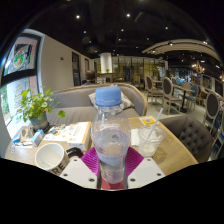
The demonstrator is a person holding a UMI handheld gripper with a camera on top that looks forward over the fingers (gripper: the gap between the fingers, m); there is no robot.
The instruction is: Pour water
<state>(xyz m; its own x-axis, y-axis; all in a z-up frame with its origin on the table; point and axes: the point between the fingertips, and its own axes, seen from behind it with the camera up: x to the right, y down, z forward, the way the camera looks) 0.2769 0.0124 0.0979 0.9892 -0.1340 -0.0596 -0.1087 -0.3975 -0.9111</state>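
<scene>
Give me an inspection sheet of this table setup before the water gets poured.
Surface: wooden table.
Job's things: capped water bottle upright between the fingers; plastic cup with a straw beside it.
Clutter: white mug, potted plant, book.
Gripper: gripper with pink pads against the bottle at both sides.
Cables: nothing seen.
Surroundings: café room, sofa behind, chairs beyond.
</scene>
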